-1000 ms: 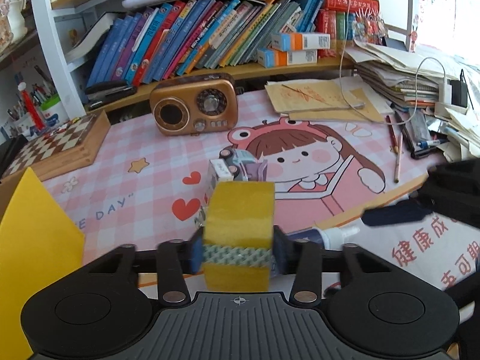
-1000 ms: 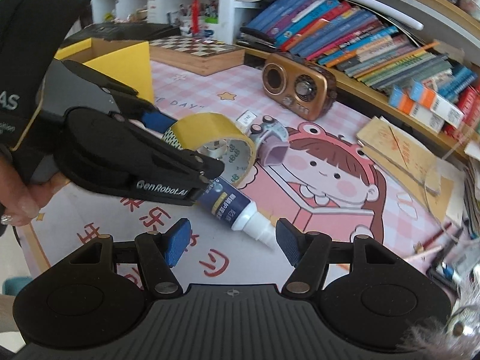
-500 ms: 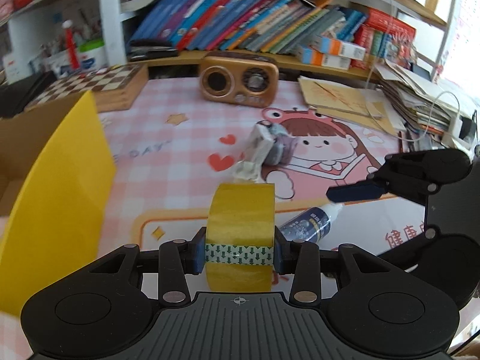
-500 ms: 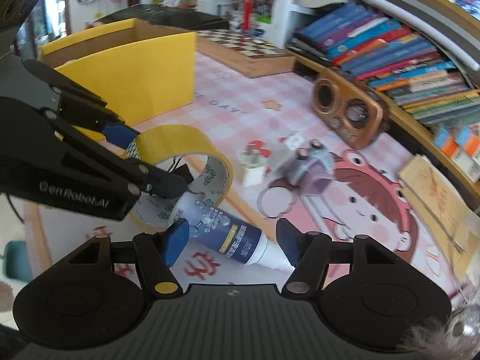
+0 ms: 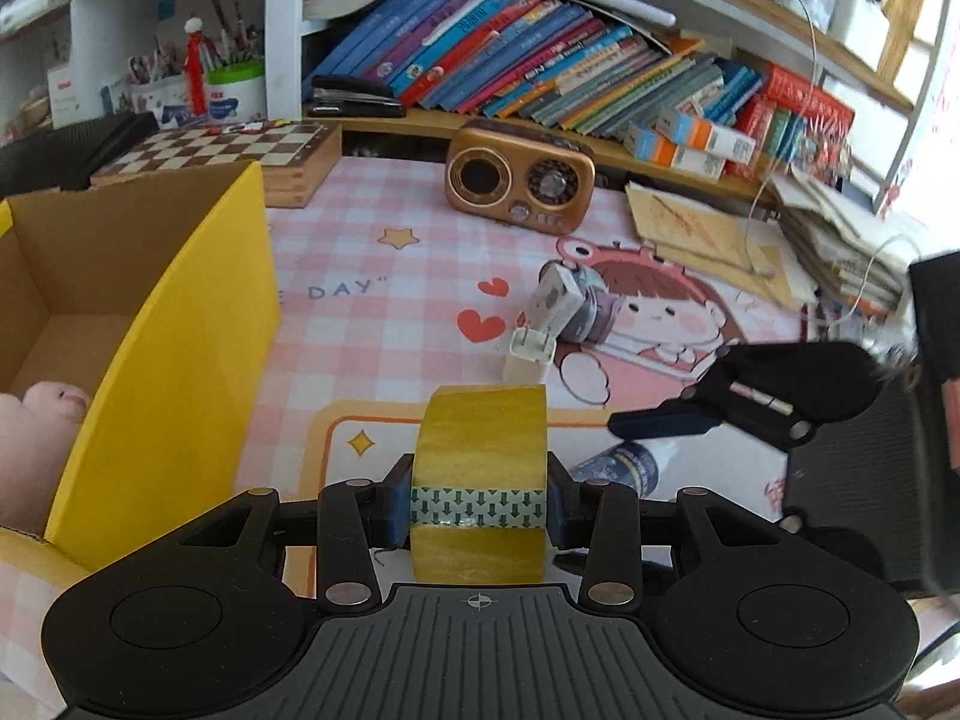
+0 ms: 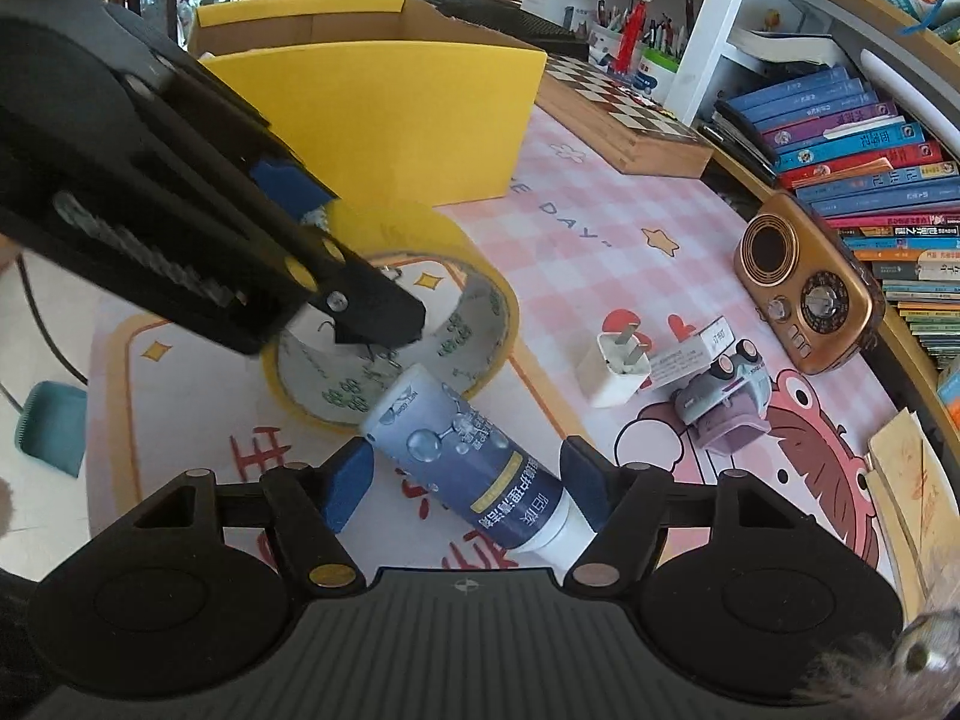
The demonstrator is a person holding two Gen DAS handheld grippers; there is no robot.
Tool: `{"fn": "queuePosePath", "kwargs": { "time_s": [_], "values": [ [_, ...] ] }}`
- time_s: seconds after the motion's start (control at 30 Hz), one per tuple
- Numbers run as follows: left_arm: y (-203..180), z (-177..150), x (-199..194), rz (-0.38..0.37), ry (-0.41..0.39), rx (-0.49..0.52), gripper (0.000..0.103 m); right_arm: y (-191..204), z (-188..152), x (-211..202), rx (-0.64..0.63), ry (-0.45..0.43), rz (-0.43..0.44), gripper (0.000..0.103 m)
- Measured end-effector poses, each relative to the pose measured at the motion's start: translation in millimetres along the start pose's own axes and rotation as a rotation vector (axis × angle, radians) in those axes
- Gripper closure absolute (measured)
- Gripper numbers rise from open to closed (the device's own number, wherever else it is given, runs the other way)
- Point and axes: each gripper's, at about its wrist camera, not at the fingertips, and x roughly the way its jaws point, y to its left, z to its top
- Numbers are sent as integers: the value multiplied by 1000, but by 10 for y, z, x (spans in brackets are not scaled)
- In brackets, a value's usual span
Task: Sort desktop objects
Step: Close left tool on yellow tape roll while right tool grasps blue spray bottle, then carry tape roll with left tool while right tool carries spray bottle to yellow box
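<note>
Swung leftward since a second ago, the roll of yellow tape (image 5: 479, 480) now hangs beside the yellow cardboard box (image 5: 180, 360) at the desk mat's (image 5: 390, 312) left edge, pinched across its width by the left gripper (image 5: 479, 507). Over the mat's near edge, the right gripper (image 6: 468, 483) has its jaws spreading around the blue tube (image 6: 474, 462), pads not pressing it. Farther in sit a white charger plug (image 6: 618, 369), a toy car (image 6: 723, 402) and a bronze radio (image 6: 804, 288).

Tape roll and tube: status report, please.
Left gripper shut on tape roll. Right gripper opening, straddling tube. Yellow box beside; path clear.
</note>
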Motion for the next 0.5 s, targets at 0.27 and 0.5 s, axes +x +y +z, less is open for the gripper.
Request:
{"fn": "queuePosePath", "kwargs": {
  "time_s": [0.27, 0.5],
  "values": [
    [-46, -3, 20, -7, 6, 9, 63, 64, -20, 80, -97, -13, -10, 47],
    [-27, 89, -76, -13, -52, -12, 63, 43, -74, -40, -77, -29, -70, 72]
  ]
}}
